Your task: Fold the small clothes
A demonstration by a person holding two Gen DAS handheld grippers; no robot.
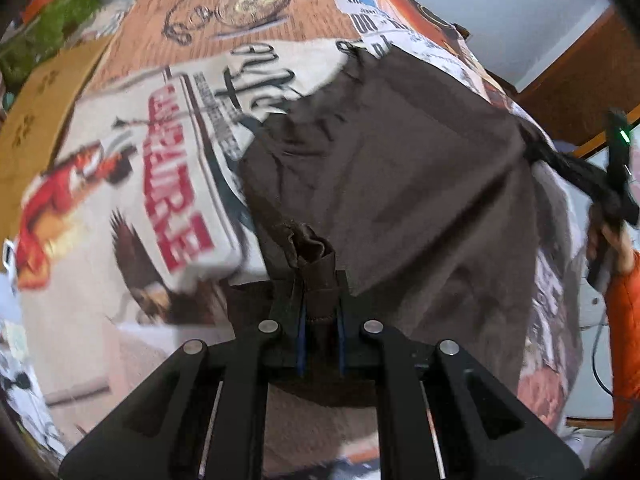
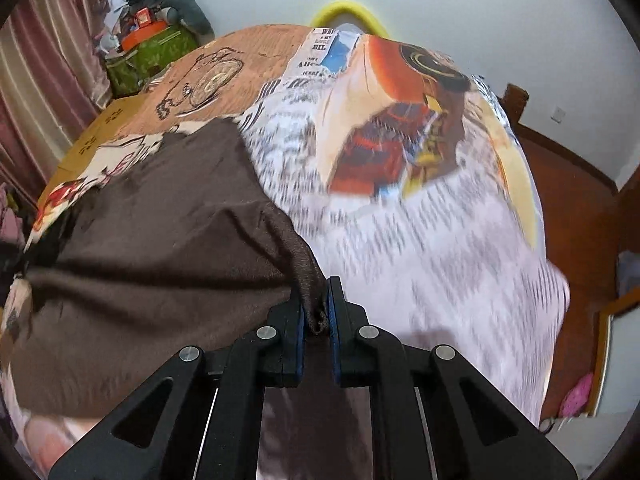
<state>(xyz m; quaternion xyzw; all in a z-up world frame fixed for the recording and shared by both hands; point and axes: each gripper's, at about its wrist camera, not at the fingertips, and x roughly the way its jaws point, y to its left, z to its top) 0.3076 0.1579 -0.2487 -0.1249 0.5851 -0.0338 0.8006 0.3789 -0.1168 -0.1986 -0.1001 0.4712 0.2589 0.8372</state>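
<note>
Jaws pinching brown garment corners

Both grippers pinched shut on cloth, angled steeply down.

The left gripper points steeply downward, its two black fingers drawn close together with a bunched fold of the brown garment clamped between the blue pads. The right gripper also tilts down, jaws nearly together, nipping a rolled edge of the same cloth between its blue pads. In the left wrist view the right gripper shows at the far right edge, blurred, held by a hand with an orange sleeve behind it. The two grippers stand well apart, at opposite edges of the cloth.
</note>
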